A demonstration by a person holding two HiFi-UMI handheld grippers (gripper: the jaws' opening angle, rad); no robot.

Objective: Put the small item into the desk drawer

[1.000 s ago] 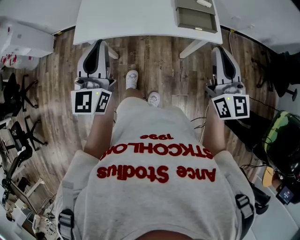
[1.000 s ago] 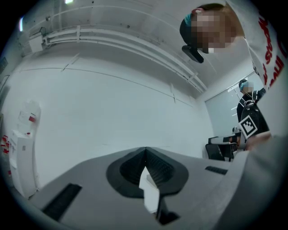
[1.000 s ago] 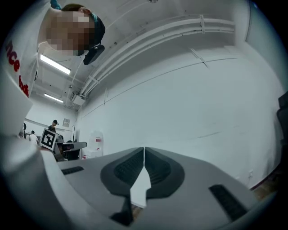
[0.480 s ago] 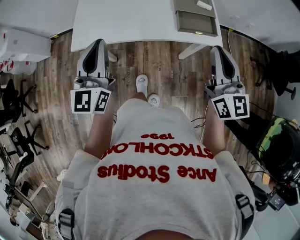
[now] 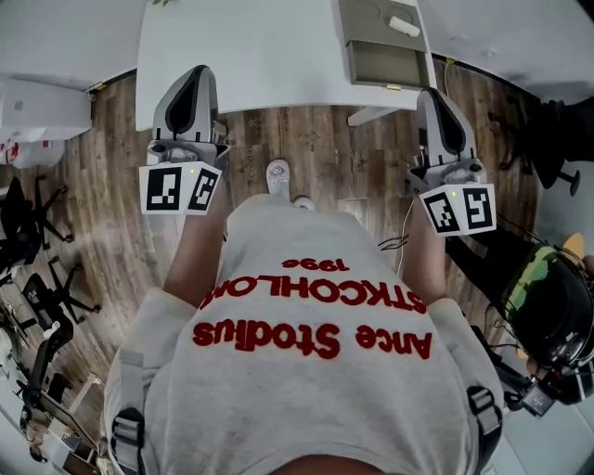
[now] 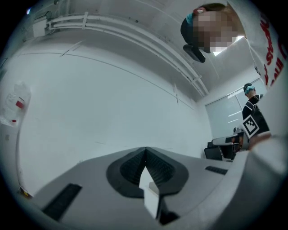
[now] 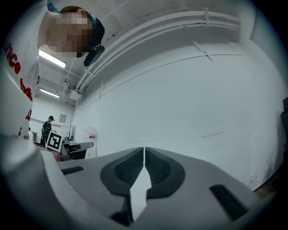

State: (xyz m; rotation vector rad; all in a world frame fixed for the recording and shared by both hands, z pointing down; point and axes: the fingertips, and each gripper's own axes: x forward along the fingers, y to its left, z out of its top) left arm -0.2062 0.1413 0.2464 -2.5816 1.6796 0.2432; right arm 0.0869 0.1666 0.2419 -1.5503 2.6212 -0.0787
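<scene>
White and stubby, the small cylindrical item [image 5: 404, 25] lies at the far end of the grey-sided desk drawer [image 5: 382, 67], which stands open at the right of the white desk [image 5: 251, 46]. From here I cannot tell whether it sits down inside the compartment or on a ledge above it. Both tools are held short of the desk edge, over the brown wooden plank floor [image 5: 306, 139]. The left gripper [image 6: 145, 162] has its jaws pressed together on nothing, and so does the right gripper [image 7: 144, 158]. I would judge that nothing is being carried. If the item isn't already stowed, picking it up and placing it are both still to do.
</scene>
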